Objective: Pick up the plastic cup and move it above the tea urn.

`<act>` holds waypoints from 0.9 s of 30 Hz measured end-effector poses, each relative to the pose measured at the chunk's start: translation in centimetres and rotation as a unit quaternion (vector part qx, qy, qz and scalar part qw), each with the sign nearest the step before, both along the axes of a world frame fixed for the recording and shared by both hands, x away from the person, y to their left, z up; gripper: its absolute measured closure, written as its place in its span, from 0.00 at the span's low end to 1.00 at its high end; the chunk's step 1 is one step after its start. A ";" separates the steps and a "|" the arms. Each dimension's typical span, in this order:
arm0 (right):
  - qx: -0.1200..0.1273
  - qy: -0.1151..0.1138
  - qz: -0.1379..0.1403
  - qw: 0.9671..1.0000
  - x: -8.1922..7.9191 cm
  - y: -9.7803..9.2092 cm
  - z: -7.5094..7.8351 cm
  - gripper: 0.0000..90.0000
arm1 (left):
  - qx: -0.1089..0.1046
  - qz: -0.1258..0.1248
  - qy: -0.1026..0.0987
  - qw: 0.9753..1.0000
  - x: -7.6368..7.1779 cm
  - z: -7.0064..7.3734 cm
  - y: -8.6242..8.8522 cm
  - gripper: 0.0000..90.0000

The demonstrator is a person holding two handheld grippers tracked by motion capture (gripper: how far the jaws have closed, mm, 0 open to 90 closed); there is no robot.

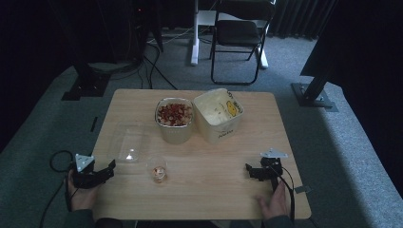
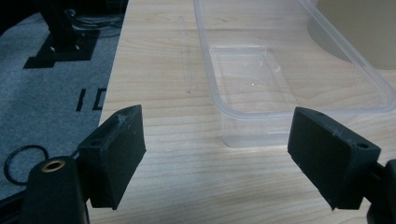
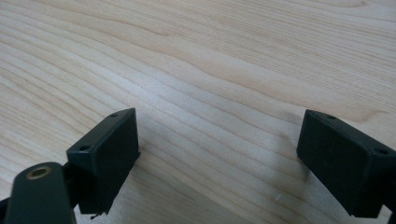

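On a wooden table (image 1: 218, 190) stand a tub of mixed red and pale snacks (image 1: 174, 114), an empty cream tub with a yellow smiley face (image 1: 218, 114), a clear rectangular plastic container (image 1: 129, 142) and a small clear cup (image 1: 157, 171) holding a few pieces. My left gripper (image 1: 108, 170) rests at the table's left edge, open, its jaws facing the clear container (image 2: 289, 79) a short way ahead. My right gripper (image 1: 251, 171) lies open at the front right, jaws wide over bare wood (image 3: 224, 93). Nothing sits between either pair of jaws.
A black folding chair (image 1: 240, 35) and a white post (image 1: 195, 33) stand beyond the far edge. Black stand bases (image 1: 85, 85) and cables lie on the grey carpet left, another base (image 1: 313, 95) to the right. A cable loop (image 2: 23, 163) lies by the left edge.
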State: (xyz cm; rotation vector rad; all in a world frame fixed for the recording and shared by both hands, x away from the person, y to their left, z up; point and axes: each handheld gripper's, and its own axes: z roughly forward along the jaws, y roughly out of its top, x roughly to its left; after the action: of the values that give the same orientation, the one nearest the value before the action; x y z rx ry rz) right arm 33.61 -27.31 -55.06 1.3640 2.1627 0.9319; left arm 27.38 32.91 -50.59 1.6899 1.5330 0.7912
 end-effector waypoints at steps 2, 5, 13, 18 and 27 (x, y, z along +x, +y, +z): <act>0.000 0.000 0.000 1.000 0.0 0.0 0.0 0.14 | -0.002 0.003 -0.002 1.000 0.0 0.0 0.2 0.21; 0.000 0.000 0.000 1.000 0.0 0.0 0.0 0.14 | -0.003 0.003 -0.003 1.000 -0.1 0.1 0.3 0.21; 0.000 0.000 0.000 1.000 0.0 0.0 0.0 0.14 | 0.003 0.005 0.002 1.000 0.2 0.3 0.2 0.21; 0.000 0.000 0.000 1.000 0.0 0.0 0.0 0.14 | -0.012 0.004 0.002 1.000 0.5 0.7 0.2 0.20; 0.000 0.000 -0.005 1.000 -0.1 0.0 0.0 0.14 | -0.034 -0.010 0.002 0.999 1.2 1.6 0.2 0.19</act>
State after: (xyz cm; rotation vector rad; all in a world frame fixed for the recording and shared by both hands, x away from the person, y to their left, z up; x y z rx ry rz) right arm 33.51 -27.27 -55.06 1.3731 2.1552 0.9275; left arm 28.55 33.09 -48.99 1.6551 1.5262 0.7181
